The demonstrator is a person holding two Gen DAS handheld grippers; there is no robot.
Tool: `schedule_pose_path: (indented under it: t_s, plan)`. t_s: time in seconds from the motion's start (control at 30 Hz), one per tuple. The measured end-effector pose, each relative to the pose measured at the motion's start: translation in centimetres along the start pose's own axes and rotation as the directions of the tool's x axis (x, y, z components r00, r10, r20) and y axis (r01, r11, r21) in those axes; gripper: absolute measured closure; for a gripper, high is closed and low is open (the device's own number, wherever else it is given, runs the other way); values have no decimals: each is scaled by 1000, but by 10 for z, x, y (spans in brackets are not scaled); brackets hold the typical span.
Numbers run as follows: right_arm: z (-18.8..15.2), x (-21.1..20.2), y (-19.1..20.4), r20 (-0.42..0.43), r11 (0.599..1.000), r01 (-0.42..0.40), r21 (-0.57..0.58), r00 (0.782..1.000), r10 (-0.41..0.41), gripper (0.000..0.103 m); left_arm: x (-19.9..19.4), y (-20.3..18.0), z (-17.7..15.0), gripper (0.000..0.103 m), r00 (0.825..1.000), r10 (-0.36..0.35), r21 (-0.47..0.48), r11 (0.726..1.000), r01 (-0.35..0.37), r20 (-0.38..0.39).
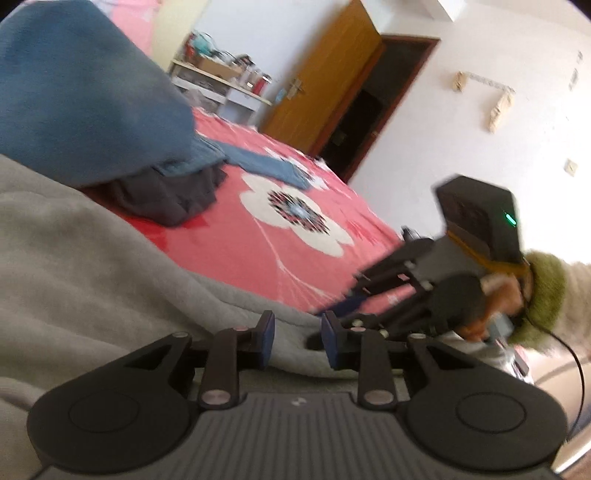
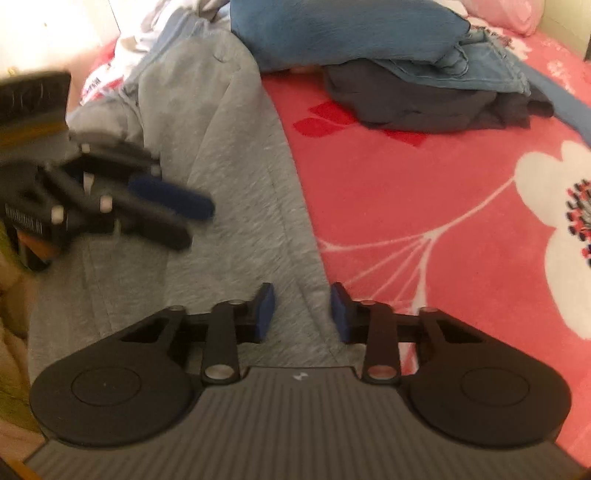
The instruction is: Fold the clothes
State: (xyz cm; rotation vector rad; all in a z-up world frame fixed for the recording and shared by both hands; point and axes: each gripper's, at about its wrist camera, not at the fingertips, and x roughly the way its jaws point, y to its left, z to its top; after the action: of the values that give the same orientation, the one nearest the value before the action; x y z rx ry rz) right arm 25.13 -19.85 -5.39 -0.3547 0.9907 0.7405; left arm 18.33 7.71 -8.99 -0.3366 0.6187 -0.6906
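Note:
A grey garment [image 2: 207, 155] lies spread along the bed; it also shows in the left wrist view [image 1: 74, 266]. My left gripper [image 1: 297, 341] is open and empty, just over the garment's edge. My right gripper [image 2: 303, 312] is open and empty, its jaws standing over the garment's right edge. The left gripper shows blurred in the right wrist view [image 2: 173, 210], above the grey cloth. The right gripper shows blurred in the left wrist view [image 1: 347, 302], near the garment's edge.
A pink floral bedspread [image 2: 424, 206] covers the bed. A pile of blue cloth [image 2: 362, 33], jeans [image 2: 480, 70] and a dark garment [image 2: 424, 107] lies at the back. A wooden door [image 1: 332, 81] and a cluttered shelf [image 1: 221, 77] stand beyond the bed.

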Motion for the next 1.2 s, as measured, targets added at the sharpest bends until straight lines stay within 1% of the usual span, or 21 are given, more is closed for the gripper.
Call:
schedule_pose_path:
  t_s: [0.03,0.1,0.2,0.27,0.33,0.4,0.43,0.5,0.57,0.63,0.67,0.7,0.73,0.77,0.83,0.87,0.93,1.0,1.03,1.1,1.2]
  plan:
    - [3,-1,8,-6,998,47,-31,999,-47,96,-2,3,1,75,1000,17,-12,1000,-17,12]
    - [9,-3,20,-9,986,142,-90,990,-143,97,-7,7,5,75,997,70,-30,997,-69,42]
    - [25,-8,14,39,941,299,-161,954,-296,98,-11,12,13,74,981,169,-43,985,-166,94]
    - [36,-12,11,77,894,400,-202,917,-392,98,-12,15,20,74,964,237,-53,971,-232,122]
    - [46,-15,8,119,835,496,-239,868,-481,98,-9,19,27,74,944,310,-63,951,-304,116]
    - [57,-19,4,164,764,585,-271,810,-563,98,-3,26,31,74,924,373,-76,927,-368,86]
    - [59,-16,0,173,741,609,-281,792,-586,98,0,30,32,74,913,402,-82,914,-397,65]
    - [55,5,-14,141,749,596,-289,800,-583,98,7,39,34,75,893,450,-96,890,-446,24]
    - [49,29,-28,103,756,582,-301,808,-581,97,11,46,33,76,891,454,-120,884,-451,-10]
    - [36,63,-41,52,758,566,-326,811,-583,95,13,46,33,76,890,455,-122,883,-453,-15]
    - [31,72,-44,68,758,567,-323,812,-579,92,13,46,33,76,889,457,-116,883,-455,-14]
    - [32,73,-43,90,760,570,-313,814,-573,92,13,46,32,76,889,458,-109,883,-456,-13]
    - [35,65,-45,88,781,559,-280,825,-559,88,12,45,32,76,889,458,-106,883,-457,-13]
    - [38,52,-50,85,809,543,-226,838,-539,77,10,45,31,76,889,458,-106,883,-457,-12]
    - [45,26,-58,88,852,509,-121,860,-502,68,7,44,29,76,889,457,-109,884,-455,-11]
    - [48,11,-60,108,866,494,-71,867,-486,65,5,44,29,76,890,455,-112,884,-453,-10]
    - [54,-21,-66,176,904,422,68,887,-427,63,3,45,28,75,892,451,-117,886,-449,-7]
    - [61,-38,-70,244,935,303,181,907,-342,63,2,46,27,75,895,447,-122,888,-444,-5]
    - [65,-41,-71,271,944,249,214,914,-303,64,1,47,26,75,896,443,-126,889,-440,-5]
    - [70,-37,-69,286,947,230,224,913,-290,64,0,49,25,75,900,436,-134,892,-432,-3]
    - [61,-45,-77,272,923,288,253,895,-354,64,-2,51,23,75,906,423,-144,897,-418,1]
